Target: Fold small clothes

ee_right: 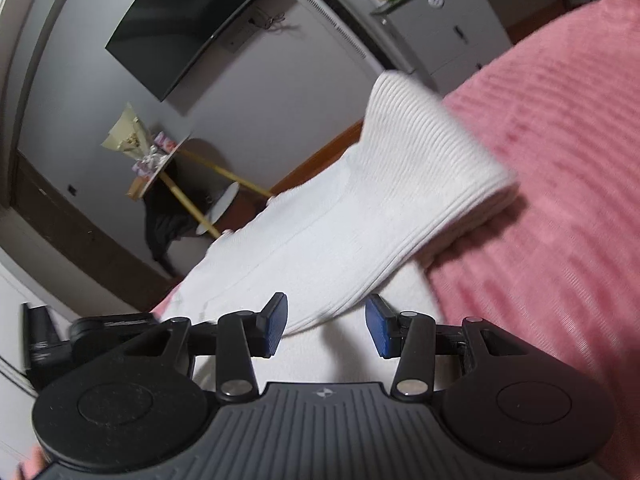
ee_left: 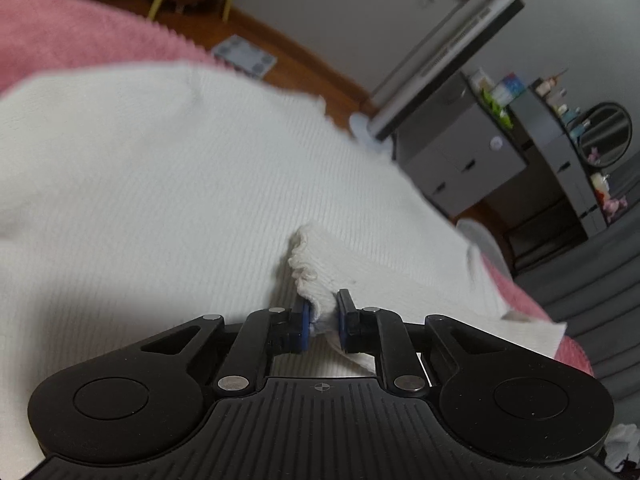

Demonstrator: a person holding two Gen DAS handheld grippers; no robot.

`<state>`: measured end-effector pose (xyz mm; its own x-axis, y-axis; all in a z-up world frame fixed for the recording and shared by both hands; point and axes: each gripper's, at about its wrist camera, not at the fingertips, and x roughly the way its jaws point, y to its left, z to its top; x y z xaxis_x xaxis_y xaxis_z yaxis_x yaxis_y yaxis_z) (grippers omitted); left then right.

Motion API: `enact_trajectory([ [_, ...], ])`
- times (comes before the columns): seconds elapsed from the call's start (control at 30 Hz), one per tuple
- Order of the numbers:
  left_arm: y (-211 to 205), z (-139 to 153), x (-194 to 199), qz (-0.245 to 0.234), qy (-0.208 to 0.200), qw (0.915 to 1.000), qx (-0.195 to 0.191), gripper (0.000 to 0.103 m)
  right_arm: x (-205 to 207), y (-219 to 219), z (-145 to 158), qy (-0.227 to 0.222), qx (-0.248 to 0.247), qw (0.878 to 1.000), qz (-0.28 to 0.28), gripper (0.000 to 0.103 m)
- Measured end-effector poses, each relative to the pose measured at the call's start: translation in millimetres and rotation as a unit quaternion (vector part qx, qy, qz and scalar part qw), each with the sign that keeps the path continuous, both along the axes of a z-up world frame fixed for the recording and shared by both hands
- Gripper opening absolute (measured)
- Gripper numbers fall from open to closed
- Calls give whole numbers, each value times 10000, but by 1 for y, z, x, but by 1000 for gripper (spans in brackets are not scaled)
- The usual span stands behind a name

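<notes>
A white ribbed knit garment (ee_left: 160, 184) lies spread on a pink blanket (ee_left: 60, 32). My left gripper (ee_left: 323, 324) is shut on a bunched edge of the garment (ee_left: 320, 268), pinched between its blue pads. In the right wrist view the same white garment (ee_right: 340, 220) lies on the pink blanket (ee_right: 540, 200), with a ribbed cuff or hem (ee_right: 432, 148) folded over. My right gripper (ee_right: 326, 326) is open, its blue pads (ee_right: 276, 324) either side of a garment edge, holding nothing.
Beyond the bed are a wooden floor (ee_left: 288, 60), grey cabinets (ee_left: 460, 156) with small items on top, a wall television (ee_right: 188, 28) and a small round table with yellow legs (ee_right: 172, 168). A grey surface (ee_left: 600, 272) lies to the right of the bed.
</notes>
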<state>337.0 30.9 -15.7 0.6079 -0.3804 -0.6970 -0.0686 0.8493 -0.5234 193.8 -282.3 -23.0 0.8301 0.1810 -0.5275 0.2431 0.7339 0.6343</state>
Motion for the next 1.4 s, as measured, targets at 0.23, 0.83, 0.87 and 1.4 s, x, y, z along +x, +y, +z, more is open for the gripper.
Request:
enact_trajectory([
  [0.23,37,56,-29,503,-946,9877,1139,15,0,-4,1,71,-65,9998,-184,34],
  [0.83,78,10,-42,660,-258,9882,1355,15,12,-29,-29,-337,916,9927,-713,30],
  [0.87,78,9,-41,646,-263,9885,1338,15,12,-30,-31,-380,957,9918,-763,27],
  [1.4,59,27,-30,472,-1224,9786,1587,15,16,0,-4,-588,-1441,9839,-881,5],
])
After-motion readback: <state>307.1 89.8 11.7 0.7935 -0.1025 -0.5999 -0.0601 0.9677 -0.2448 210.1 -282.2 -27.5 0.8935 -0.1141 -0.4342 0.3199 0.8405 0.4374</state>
